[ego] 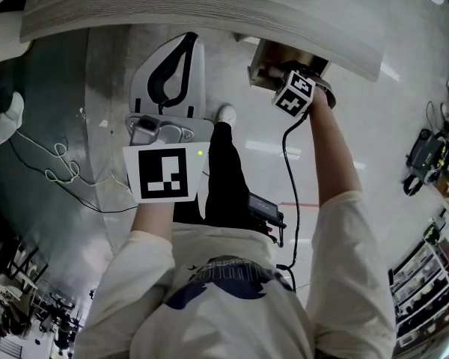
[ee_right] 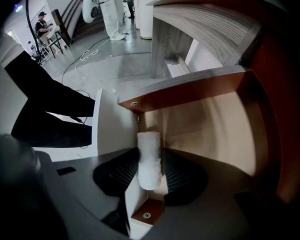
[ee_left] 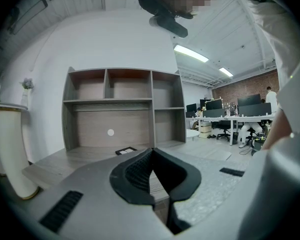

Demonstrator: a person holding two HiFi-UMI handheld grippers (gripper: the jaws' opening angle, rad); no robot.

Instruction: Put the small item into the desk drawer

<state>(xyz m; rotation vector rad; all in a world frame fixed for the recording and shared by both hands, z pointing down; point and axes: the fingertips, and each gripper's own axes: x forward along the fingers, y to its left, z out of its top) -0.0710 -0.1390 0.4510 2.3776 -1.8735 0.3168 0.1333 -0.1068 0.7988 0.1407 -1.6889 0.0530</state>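
The small item is a white cylinder (ee_right: 149,151). It stands upright and blurred between the spread jaws of my right gripper (ee_right: 150,170), and the pads do not look pressed on it. That gripper (ego: 293,92) reaches into the open wooden desk drawer (ego: 263,64) under the desk top (ego: 209,6). In the right gripper view the drawer's side wall (ee_right: 190,86) and pale inside (ee_right: 215,129) fill the picture. My left gripper (ego: 168,73) is held low over the floor, away from the drawer. Its tips (ee_left: 151,151) meet with nothing between them.
The left gripper view looks across the desk top (ee_left: 65,159) to a shelf unit (ee_left: 122,109) with a small dark frame (ee_left: 125,150) lying before it. A cable (ego: 56,167) trails over the floor at the left. The person's dark trouser leg (ego: 226,178) stands between the grippers.
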